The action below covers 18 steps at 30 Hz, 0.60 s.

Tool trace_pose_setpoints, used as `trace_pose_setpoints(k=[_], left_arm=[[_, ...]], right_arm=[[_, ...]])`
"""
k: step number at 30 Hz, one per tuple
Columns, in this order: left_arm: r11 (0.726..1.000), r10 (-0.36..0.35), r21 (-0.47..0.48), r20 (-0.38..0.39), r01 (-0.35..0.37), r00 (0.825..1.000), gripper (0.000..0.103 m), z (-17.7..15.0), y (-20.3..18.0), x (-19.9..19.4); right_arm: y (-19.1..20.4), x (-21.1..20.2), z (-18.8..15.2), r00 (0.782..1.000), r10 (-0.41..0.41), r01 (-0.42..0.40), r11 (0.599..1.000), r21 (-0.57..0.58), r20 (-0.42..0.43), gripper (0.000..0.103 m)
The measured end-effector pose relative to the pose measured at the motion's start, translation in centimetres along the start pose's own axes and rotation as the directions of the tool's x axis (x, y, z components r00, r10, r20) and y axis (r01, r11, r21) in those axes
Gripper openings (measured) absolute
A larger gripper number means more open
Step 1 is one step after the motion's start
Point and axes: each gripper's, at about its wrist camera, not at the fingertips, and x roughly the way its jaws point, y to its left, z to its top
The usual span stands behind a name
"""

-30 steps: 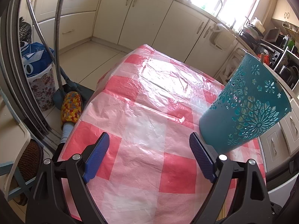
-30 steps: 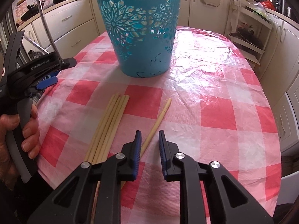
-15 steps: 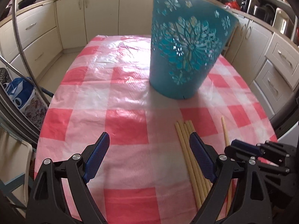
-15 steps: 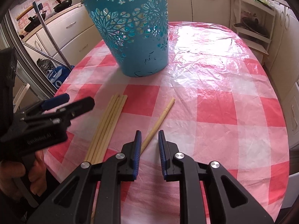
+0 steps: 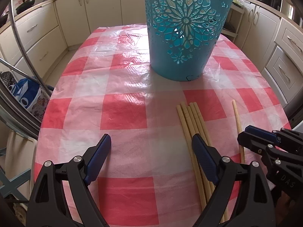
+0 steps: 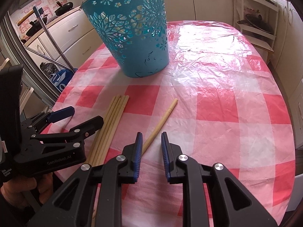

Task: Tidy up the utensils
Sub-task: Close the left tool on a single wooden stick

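A teal cut-out basket (image 5: 181, 32) (image 6: 136, 39) stands upright on the red-and-white checked table. A bundle of several wooden chopsticks (image 5: 191, 121) (image 6: 113, 117) lies in front of it. A single chopstick (image 5: 237, 121) (image 6: 161, 121) lies apart to their right. My left gripper (image 5: 151, 151) (image 6: 83, 117) is wide open and empty; its right finger is over the bundle. My right gripper (image 6: 150, 147) (image 5: 246, 134) is open by a narrow gap, empty, just above the single chopstick's near part.
The table (image 5: 123, 113) ends close on the left and right. Cream kitchen cabinets (image 5: 37, 36) surround it. A metal pole and a blue bag (image 5: 24, 94) stand at the left. A white shelf rack (image 6: 255, 24) is at the back right.
The left gripper swung right from the table's far side to face the basket and chopsticks, and moved closer to the bundle. The right gripper shifted slightly; its gap is unchanged.
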Motion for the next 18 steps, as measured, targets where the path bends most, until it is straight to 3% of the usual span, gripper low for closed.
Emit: trace_pose_setpoints(k=[3,8,15,18], left_arm=[[0.999,0.032,0.03,-0.011,-0.032,0.999,0.083,0.1,-0.8,0.5],[0.999,0.024,0.035,-0.011,-0.024,1.0,0.08,0.1,-1.0,0.6],[0.988,-0.062,0.138,0.002,0.061,0.998,0.037,0.7,-2.5,0.4],[0.971,-0.148,0.19,-0.003,0.145,0.989,0.023,1.1,-2.6,0.6]], right_arm=[[0.0,0.0,0.0,1.0,-0.003,0.003,1.0,0.001,0.001,0.023],[0.0,0.0,0.0,1.0,-0.02,0.02,1.0,-0.005,0.009,0.027],[0.8,0.5,0.4,0.998,-0.06,0.06,0.998,-0.034,0.026,0.027],[1.3,0.8,0.7,0.997,-0.077,0.078,0.995,-0.068,0.019,0.027]])
